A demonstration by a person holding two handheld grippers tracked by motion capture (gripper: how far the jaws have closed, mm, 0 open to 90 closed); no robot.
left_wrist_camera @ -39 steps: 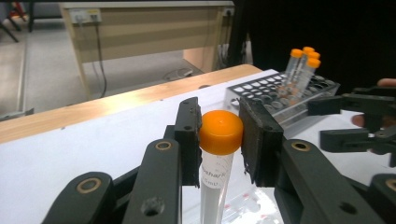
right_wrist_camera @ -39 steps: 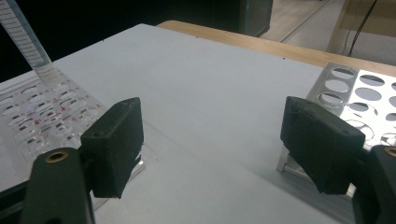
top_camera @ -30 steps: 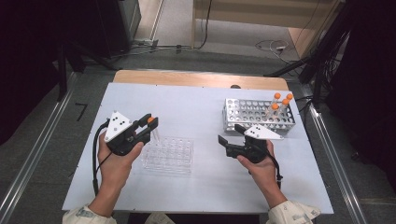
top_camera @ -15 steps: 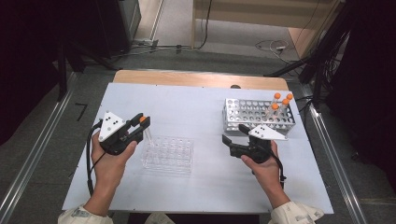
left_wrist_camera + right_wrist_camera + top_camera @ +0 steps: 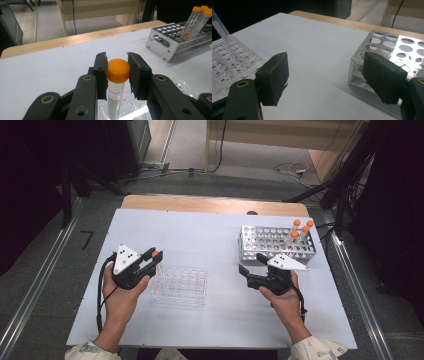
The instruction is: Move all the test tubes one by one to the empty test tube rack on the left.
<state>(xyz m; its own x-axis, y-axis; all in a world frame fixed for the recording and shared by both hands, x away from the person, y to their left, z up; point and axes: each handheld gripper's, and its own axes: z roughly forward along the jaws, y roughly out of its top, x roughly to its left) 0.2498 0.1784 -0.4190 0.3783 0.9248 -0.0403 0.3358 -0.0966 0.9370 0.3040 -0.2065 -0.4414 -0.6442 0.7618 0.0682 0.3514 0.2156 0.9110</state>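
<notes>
My left gripper is shut on the orange cap of a clear tube, which hangs upright. The tube's lower end reaches the clear plastic rack; I cannot tell whether it sits in a well. From the high view, the left gripper is at the left end of that clear rack. A metal rack at the right holds three orange-capped tubes. My right gripper stands open just in front of it, its jaws wide apart and holding nothing.
The white table top has bare room between the two racks and behind them. A wooden strip runs along the far edge. Metal rails flank the table, and cables lie on the floor beyond.
My left gripper has shifted slightly left and lower with the tube, down to the clear rack's left end. The right gripper has hardly moved.
</notes>
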